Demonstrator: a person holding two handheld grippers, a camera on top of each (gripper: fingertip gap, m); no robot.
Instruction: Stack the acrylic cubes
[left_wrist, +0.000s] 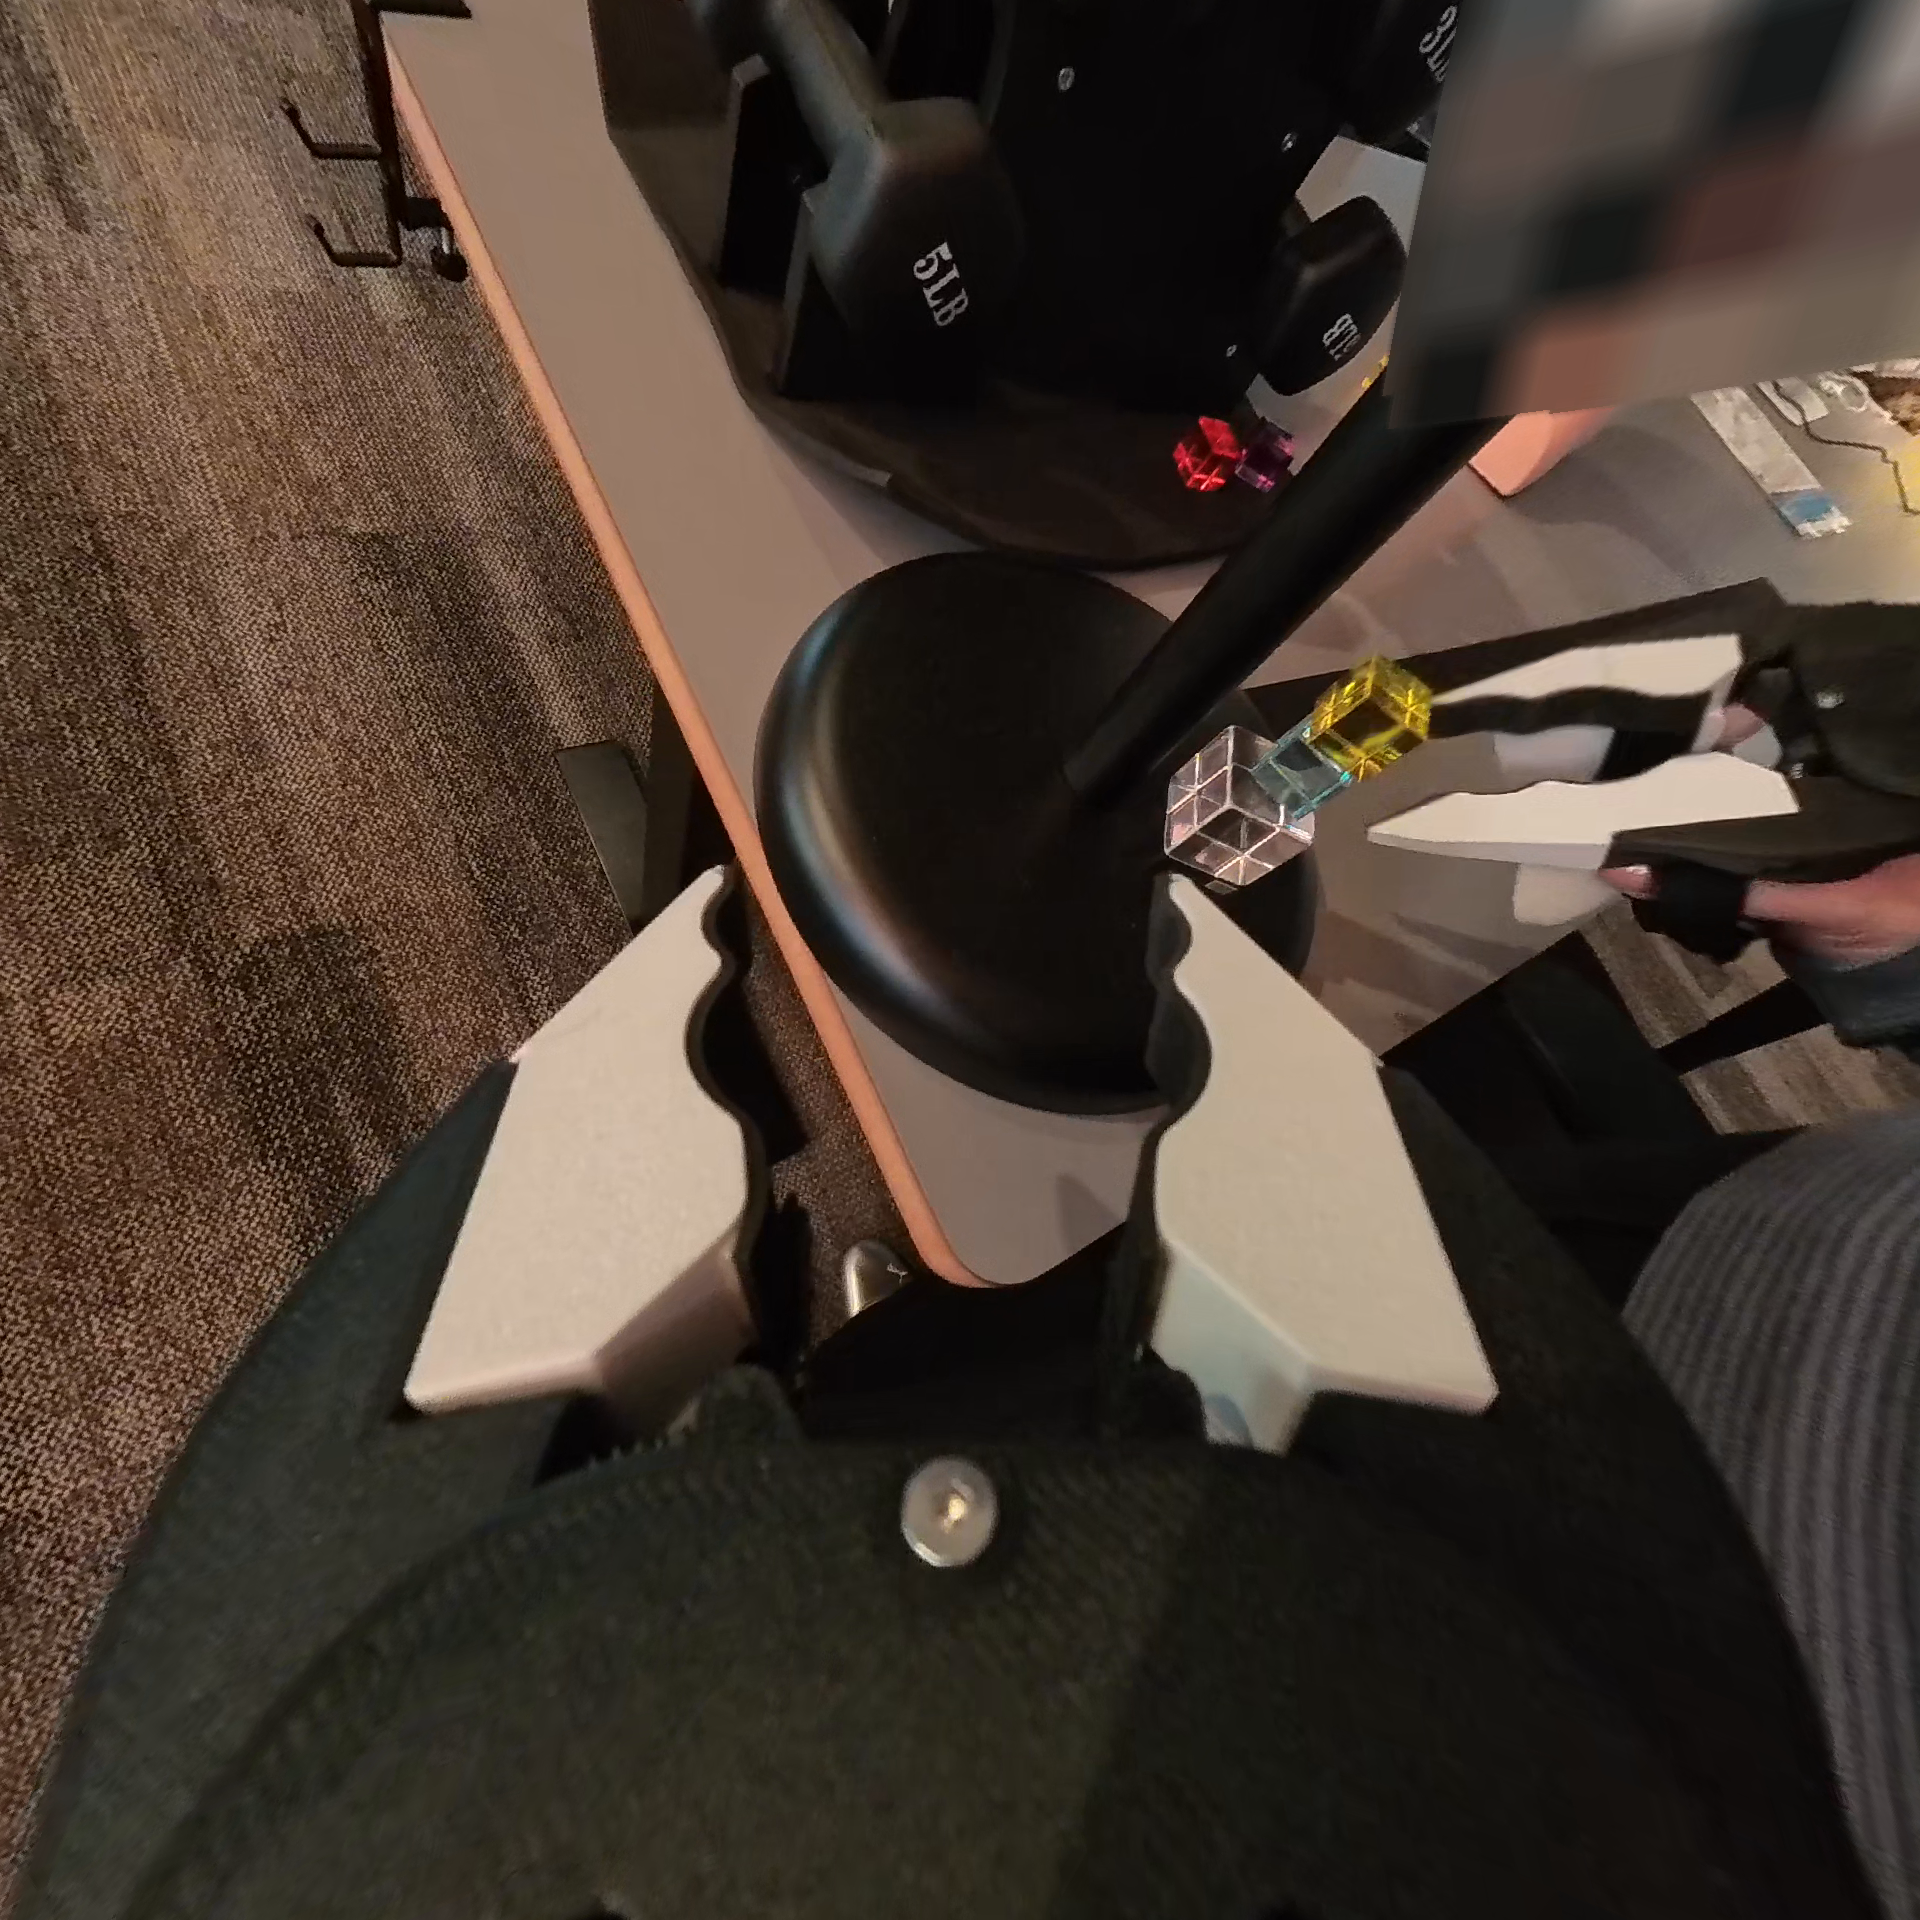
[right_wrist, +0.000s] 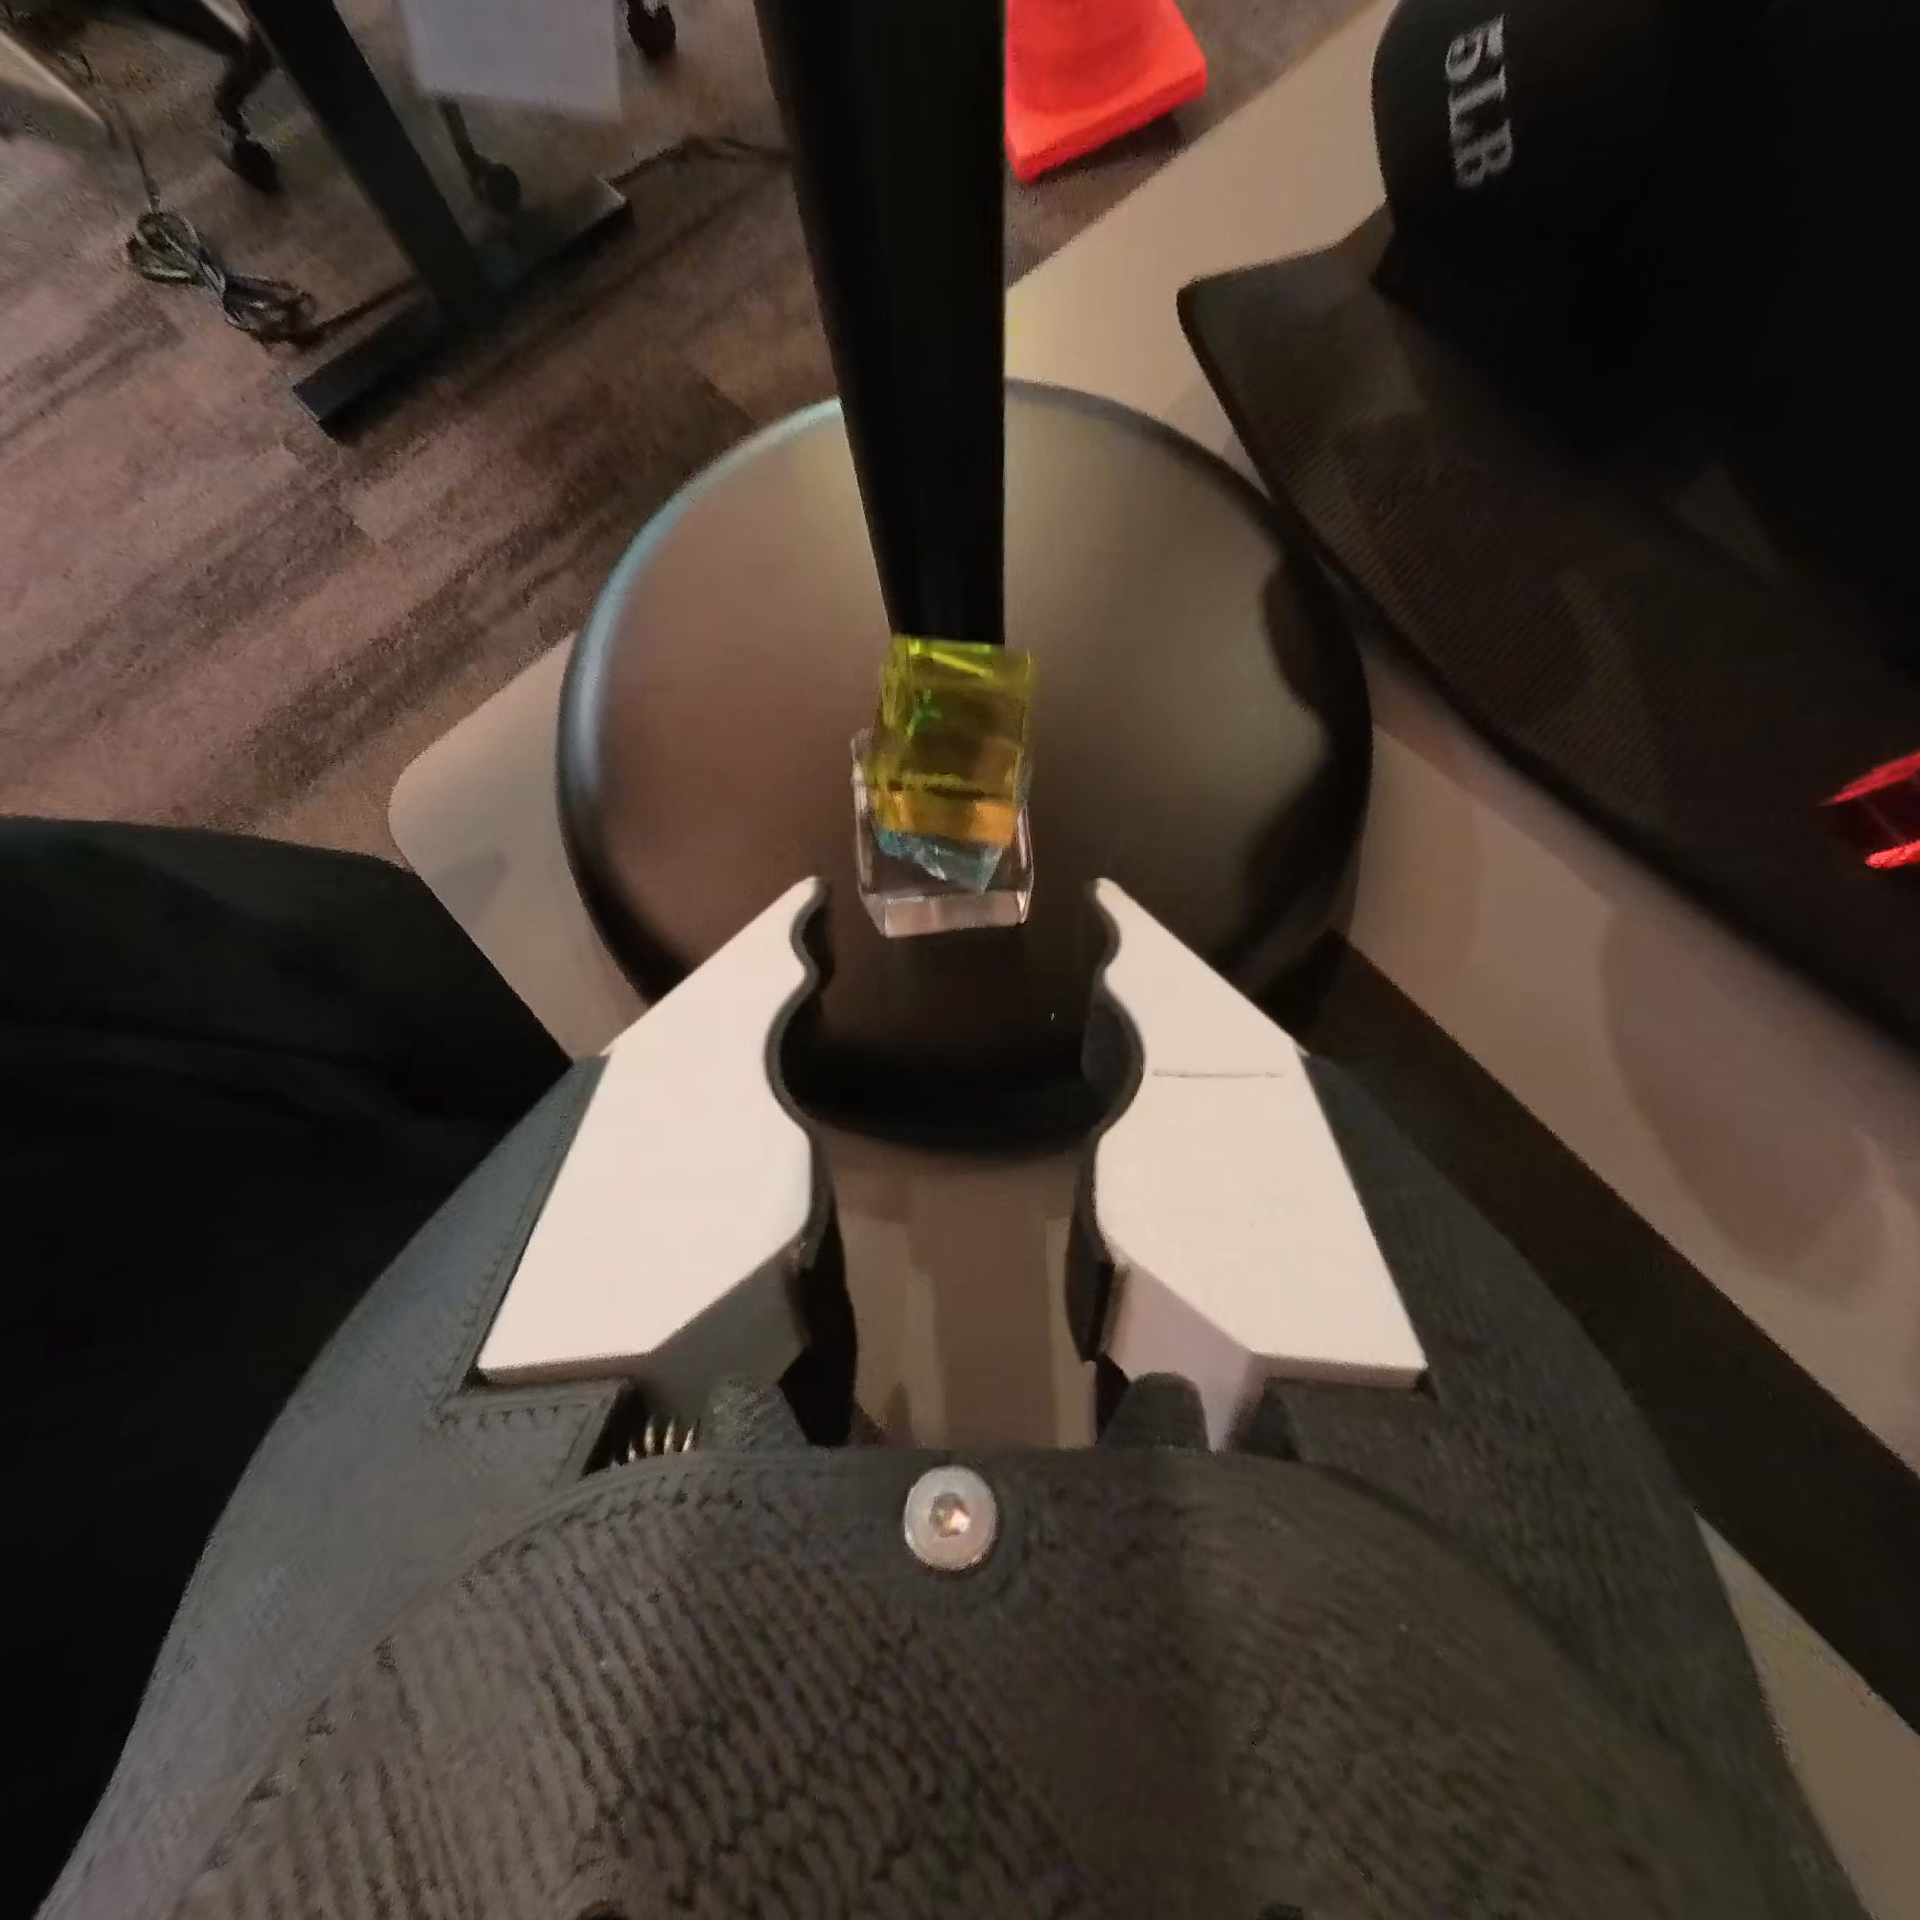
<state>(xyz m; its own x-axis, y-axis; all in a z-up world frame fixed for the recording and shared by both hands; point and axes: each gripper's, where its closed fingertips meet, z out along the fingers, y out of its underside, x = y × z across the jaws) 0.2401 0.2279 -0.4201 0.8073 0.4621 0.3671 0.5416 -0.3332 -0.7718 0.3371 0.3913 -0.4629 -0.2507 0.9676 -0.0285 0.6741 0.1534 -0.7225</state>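
- Right gripper (right_wrist: 958, 894) — jaws partly open, nothing between the pads. Its fingertips sit just short of a small tower of three cubes, the upper tip about level with the top cube.
- Left gripper (left_wrist: 945, 883) — spread wide and bare, hanging over the table (left_wrist: 644, 436) corner and the near edge of the black round base (left_wrist: 914, 790).
- Tower: a clear cube (left_wrist: 1236, 821) stands on the base, a pale blue cube (left_wrist: 1294, 774) on it, and a yellow cube (left_wrist: 1366, 717) on top, close beside the black pole (left_wrist: 1247, 623).
- Handling, as a guess: they look like glass or acrylic, so hard, stiff, light and slick-faced. Edges could chip, and nothing seems to join the cubes, so a sideways nudge would likely topple them.
- Best hold: one cube at a time, pads flat on two opposite faces, not on corners.
- Long axis runs up from the base, roughly along the pole, yellow end uppermost. The cubes are slightly out of line with each other.
- Farther back, a red cube (left_wrist: 1205, 452) and a purple cube (left_wrist: 1268, 457) lie by black dumbbells (left_wrist: 894, 208).
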